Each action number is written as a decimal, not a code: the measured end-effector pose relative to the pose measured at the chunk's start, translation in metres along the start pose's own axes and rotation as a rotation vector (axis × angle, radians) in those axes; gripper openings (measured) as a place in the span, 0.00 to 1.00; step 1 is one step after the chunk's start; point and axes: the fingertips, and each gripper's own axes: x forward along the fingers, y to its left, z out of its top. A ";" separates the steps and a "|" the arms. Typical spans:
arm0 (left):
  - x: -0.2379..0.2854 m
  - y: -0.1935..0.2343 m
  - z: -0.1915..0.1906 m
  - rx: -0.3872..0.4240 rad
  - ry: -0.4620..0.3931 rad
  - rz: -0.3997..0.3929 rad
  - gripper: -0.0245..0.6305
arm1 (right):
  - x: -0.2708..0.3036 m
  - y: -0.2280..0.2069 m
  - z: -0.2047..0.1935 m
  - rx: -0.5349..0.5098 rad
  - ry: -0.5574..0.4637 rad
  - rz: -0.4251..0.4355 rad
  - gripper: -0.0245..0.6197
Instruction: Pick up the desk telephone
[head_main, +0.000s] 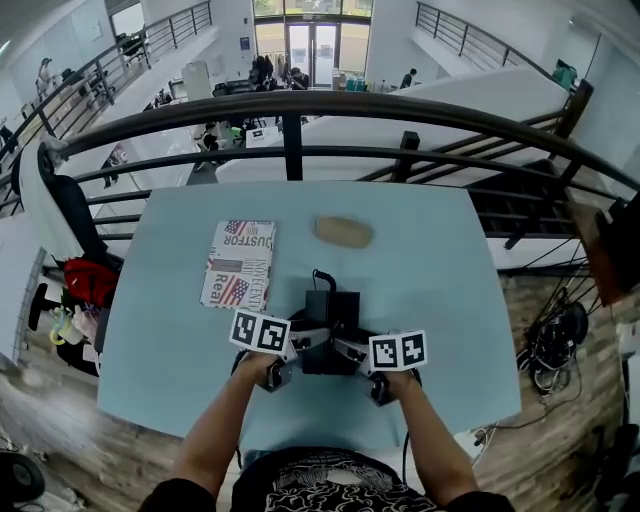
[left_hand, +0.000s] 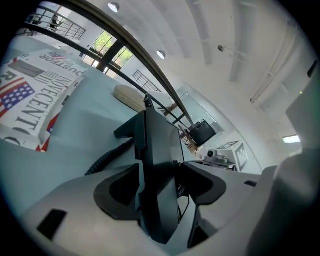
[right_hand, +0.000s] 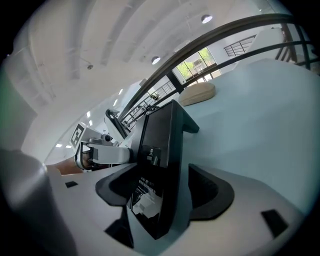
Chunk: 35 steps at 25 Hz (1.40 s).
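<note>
A black desk telephone (head_main: 330, 318) stands on the pale blue table (head_main: 435, 285), close to its near edge. My left gripper (head_main: 303, 343) is at the phone's left side and my right gripper (head_main: 352, 352) at its right side. In the left gripper view the phone's edge (left_hand: 157, 165) runs upright between the left gripper's (left_hand: 160, 186) wide-set jaws. In the right gripper view the phone's other edge (right_hand: 162, 150) likewise sits between the right gripper's (right_hand: 165, 192) wide-set jaws. I see no pad pressing on it. A coiled black cord (left_hand: 107, 156) trails from the phone.
A booklet with flag print (head_main: 238, 263) lies to the left beyond the phone. A tan oblong pad (head_main: 343, 232) lies further back. A dark railing (head_main: 300, 105) runs past the table's far edge, with a drop to a lower floor behind it.
</note>
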 end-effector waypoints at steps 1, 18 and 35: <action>0.001 0.002 -0.001 -0.003 0.007 0.000 0.45 | 0.002 0.000 -0.001 0.006 0.006 0.001 0.49; 0.008 0.002 0.003 -0.075 -0.036 -0.005 0.35 | 0.008 0.003 -0.001 0.077 -0.016 0.083 0.46; -0.010 -0.019 0.022 -0.031 -0.203 0.032 0.34 | -0.006 0.020 0.020 -0.005 -0.063 0.090 0.45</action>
